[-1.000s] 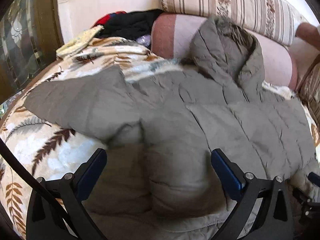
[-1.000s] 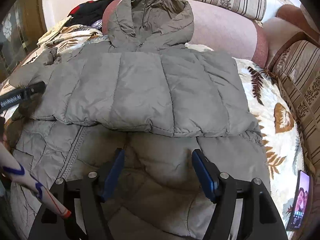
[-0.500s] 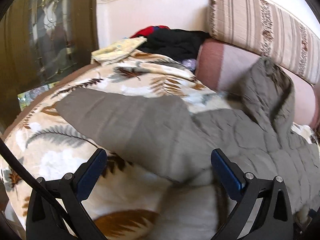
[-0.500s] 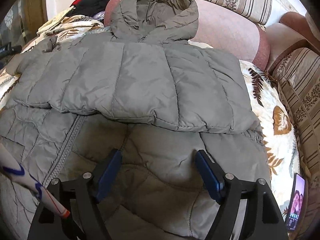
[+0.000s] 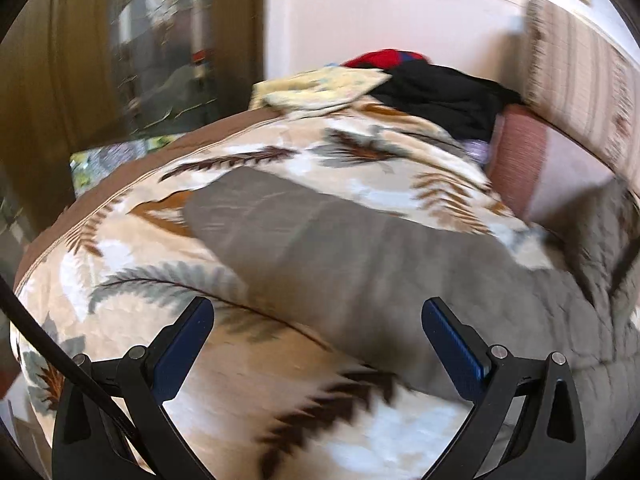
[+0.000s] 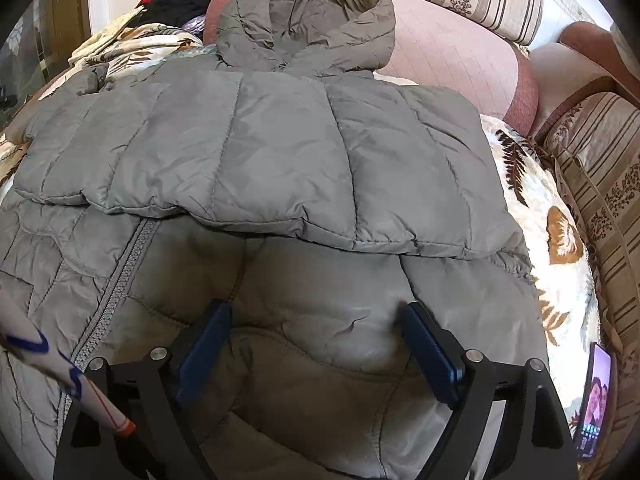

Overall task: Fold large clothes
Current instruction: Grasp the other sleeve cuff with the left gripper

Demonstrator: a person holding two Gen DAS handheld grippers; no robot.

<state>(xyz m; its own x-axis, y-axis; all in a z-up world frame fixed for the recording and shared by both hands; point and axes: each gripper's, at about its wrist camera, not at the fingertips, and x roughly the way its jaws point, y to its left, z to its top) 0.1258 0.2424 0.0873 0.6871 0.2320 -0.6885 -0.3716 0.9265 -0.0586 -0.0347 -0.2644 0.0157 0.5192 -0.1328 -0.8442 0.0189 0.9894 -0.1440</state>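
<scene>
Progress looks partial: the grey puffer jacket (image 6: 280, 152) lies spread on the leaf-patterned blanket (image 5: 248, 412) just ahead of both tools, its hood (image 6: 308, 12) propped against the pink bolster (image 6: 452, 64) at the far side. One sleeve (image 6: 256, 168) already lies folded across the chest, its cuff end toward the right gripper's right side. The other sleeve (image 5: 288, 236) lies stretched out flat on the blanket, straight ahead of the left gripper (image 5: 316, 344), so that fold seems not yet made. The left gripper has its jaws wide apart with nothing between them, blanket and sleeve edge showing below. The right gripper (image 6: 316, 340) points down at the jacket's lower body, its jaws having just been opening; fabric bulges up between them, but the pads do not appear to press on it. Judging from this, what remains is the outstretched sleeve, then bringing the hem up toward the hood. Beyond the left gripper, a heap of other clothes (image 5: 420, 80) waits by the wall, apparently unfolded.
</scene>
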